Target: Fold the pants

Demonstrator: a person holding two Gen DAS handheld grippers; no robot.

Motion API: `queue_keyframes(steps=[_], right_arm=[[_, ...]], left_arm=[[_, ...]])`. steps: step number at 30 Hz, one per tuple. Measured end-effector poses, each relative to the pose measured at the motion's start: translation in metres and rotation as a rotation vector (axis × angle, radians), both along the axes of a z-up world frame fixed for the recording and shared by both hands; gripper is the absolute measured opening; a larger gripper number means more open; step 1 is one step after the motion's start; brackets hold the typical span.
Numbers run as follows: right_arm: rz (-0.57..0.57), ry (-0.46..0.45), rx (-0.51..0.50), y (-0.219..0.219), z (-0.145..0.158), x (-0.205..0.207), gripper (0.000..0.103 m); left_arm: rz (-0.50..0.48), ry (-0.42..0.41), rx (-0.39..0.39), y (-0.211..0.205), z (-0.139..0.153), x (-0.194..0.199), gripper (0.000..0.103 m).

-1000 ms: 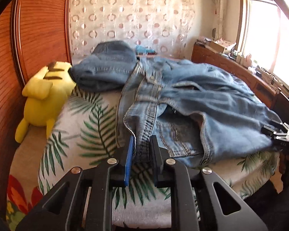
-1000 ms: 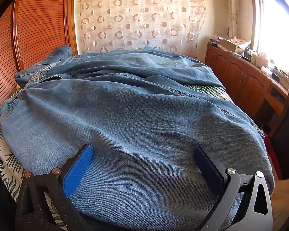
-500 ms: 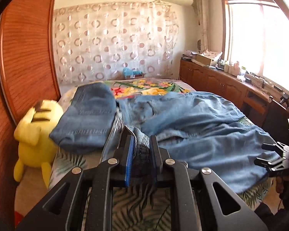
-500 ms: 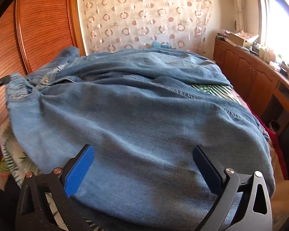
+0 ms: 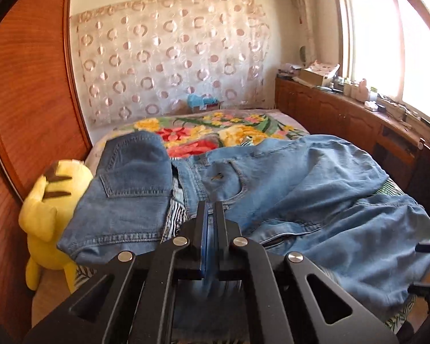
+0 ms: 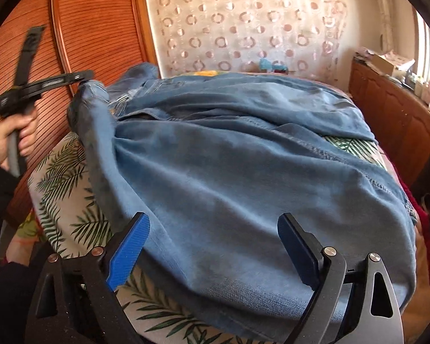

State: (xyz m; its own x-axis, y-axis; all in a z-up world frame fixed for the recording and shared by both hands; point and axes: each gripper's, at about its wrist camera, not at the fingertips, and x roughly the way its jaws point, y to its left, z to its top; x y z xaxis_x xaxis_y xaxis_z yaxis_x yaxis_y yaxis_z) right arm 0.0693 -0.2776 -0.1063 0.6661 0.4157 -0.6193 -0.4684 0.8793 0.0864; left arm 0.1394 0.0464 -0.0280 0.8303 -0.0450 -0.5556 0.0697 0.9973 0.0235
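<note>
Light blue jeans (image 5: 315,189) lie spread and rumpled across the bed. My left gripper (image 5: 210,205) is shut on their waistband edge, and blurred denim hangs beneath the jaws. The right wrist view shows that gripper (image 6: 86,76) at upper left, held by a hand (image 6: 20,132), with the pinched corner lifted off the mattress. My right gripper (image 6: 215,223) stands wide at the near edge of the jeans (image 6: 229,157). Its jaws are closing, with a broad stretch of leg fabric between the blue pads (image 6: 127,250). The pads do not press on the cloth.
A darker folded pair of jeans (image 5: 129,189) rests at the bed's left side beside a yellow plush toy (image 5: 46,215). The leaf-print sheet (image 6: 66,189) and floral blanket (image 5: 215,132) cover the bed. A wooden wardrobe (image 5: 23,86) stands left, a cluttered low cabinet (image 5: 344,120) right.
My left gripper has risen and pulled back with the waistband, lifting that corner off the bed, and its jaws have pinched tighter. The right gripper's jaws have narrowed a little.
</note>
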Motion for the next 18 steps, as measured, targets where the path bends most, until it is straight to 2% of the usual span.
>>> queue_keyframes(steps=[11, 12, 14, 15, 17, 18], right_arm=[[0.026, 0.034, -0.027, 0.005, -0.003, 0.003, 0.090], [0.027, 0.034, -0.026, 0.004, -0.004, 0.003, 0.090], [0.025, 0.034, -0.027, 0.006, -0.005, 0.003, 0.090], [0.022, 0.036, -0.028, 0.008, -0.004, 0.004, 0.090], [0.016, 0.039, -0.025, 0.008, -0.006, 0.004, 0.090], [0.013, 0.040, -0.026, 0.010, -0.008, 0.004, 0.090]], left_arm=[[-0.011, 0.036, -0.048, 0.008, -0.008, -0.032, 0.005], [0.003, 0.046, -0.056, 0.012, -0.009, -0.038, 0.011], [0.017, 0.063, -0.061, 0.018, -0.013, -0.047, 0.029], [0.022, 0.070, -0.061, 0.020, -0.016, -0.051, 0.047], [0.035, 0.077, -0.072, 0.029, -0.024, -0.063, 0.059], [0.041, 0.083, -0.078, 0.032, -0.027, -0.069, 0.070]])
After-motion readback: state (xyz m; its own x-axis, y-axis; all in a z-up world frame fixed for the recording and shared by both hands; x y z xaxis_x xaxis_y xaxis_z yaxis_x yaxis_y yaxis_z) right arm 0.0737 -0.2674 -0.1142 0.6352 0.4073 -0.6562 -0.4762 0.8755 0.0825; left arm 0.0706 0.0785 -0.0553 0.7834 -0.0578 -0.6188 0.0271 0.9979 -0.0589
